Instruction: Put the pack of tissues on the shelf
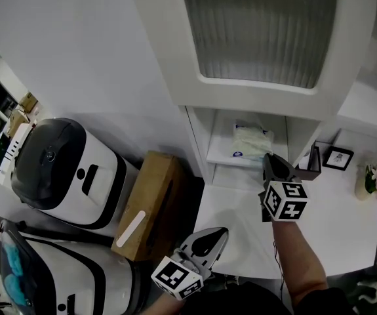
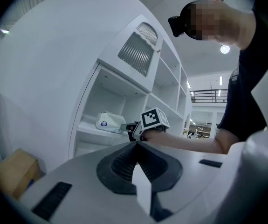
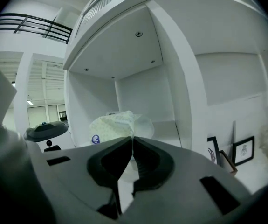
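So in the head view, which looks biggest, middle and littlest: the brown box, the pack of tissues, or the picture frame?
Largest to smallest:
1. brown box
2. pack of tissues
3. picture frame
The last two look close in size, so I'm less sure of them.

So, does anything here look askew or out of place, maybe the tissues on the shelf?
Nothing stands out. The tissues lie on the shelf, fully inside its compartment, and are only a little crumpled, as a soft pack is. The right tongs are shut close to them.
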Demonstrator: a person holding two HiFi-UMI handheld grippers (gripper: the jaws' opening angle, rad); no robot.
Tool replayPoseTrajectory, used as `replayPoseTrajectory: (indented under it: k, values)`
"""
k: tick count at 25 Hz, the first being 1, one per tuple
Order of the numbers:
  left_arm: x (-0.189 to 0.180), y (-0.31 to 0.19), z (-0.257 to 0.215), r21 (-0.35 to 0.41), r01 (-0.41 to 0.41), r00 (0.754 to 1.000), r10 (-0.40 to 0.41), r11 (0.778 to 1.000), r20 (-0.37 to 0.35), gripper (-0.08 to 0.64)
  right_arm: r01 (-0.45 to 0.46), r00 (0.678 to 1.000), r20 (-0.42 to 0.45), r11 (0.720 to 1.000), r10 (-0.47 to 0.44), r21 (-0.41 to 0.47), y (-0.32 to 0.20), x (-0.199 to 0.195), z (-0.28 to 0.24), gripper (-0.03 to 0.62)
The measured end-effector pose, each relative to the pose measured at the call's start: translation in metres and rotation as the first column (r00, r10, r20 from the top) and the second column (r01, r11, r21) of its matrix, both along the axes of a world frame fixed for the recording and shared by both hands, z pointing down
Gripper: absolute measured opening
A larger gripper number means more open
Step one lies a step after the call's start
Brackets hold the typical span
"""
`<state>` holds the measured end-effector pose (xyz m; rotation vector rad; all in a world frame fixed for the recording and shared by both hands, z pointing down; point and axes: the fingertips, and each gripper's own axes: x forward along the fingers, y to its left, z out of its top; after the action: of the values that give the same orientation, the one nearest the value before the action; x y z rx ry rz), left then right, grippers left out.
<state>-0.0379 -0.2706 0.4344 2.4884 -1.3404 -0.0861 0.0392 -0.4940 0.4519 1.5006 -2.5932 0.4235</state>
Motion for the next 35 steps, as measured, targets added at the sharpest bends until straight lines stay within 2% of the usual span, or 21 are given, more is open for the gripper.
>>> replayPoseTrajectory:
  k: [10, 13, 17, 22, 28, 35]
  values:
    - [0.000, 0.002, 0.003, -0.025, -0.001, 1.000, 0.001, 1.000, -0.003, 0.005, 0.008, 0.999, 0.044, 1.000, -0.007, -0.014, -0.001, -0.001, 0.005, 0.013]
    - [-0.001, 0.004, 0.004, -0.026, 0.001, 1.000, -0.001, 1.000, -0.002, 0.005, -0.008, 0.998, 0.063, 1.000, 0.009, -0.012, 0.001, 0.005, 0.006, 0.089]
    - [-0.001, 0.009, 0.005, -0.029, -0.009, 1.000, 0.009, 1.000, -0.002, 0.005, -0.060, 0.995, 0.074, 0.998, 0.059, 0.009, 0.010, 0.022, 0.006, 0.089]
    - [-0.002, 0.018, 0.004, -0.019, -0.032, 0.999, 0.032, 0.999, 0.000, 0.005, -0.101, 0.990, 0.104, 0.995, 0.099, 0.019, 0.028, 0.044, 0.003, 0.017]
    - [-0.007, 0.031, -0.004, -0.008, -0.061, 0.998, 0.061, 0.998, -0.003, 0.005, -0.070, 0.992, 0.104, 0.997, 0.068, 0.019, 0.064, 0.043, -0.003, 0.009]
    - [-0.016, 0.059, -0.014, 0.014, -0.097, 0.995, 0.097, 0.995, -0.015, 0.005, 0.006, 0.994, 0.111, 1.000, -0.005, -0.006, 0.122, 0.023, 0.000, 0.008]
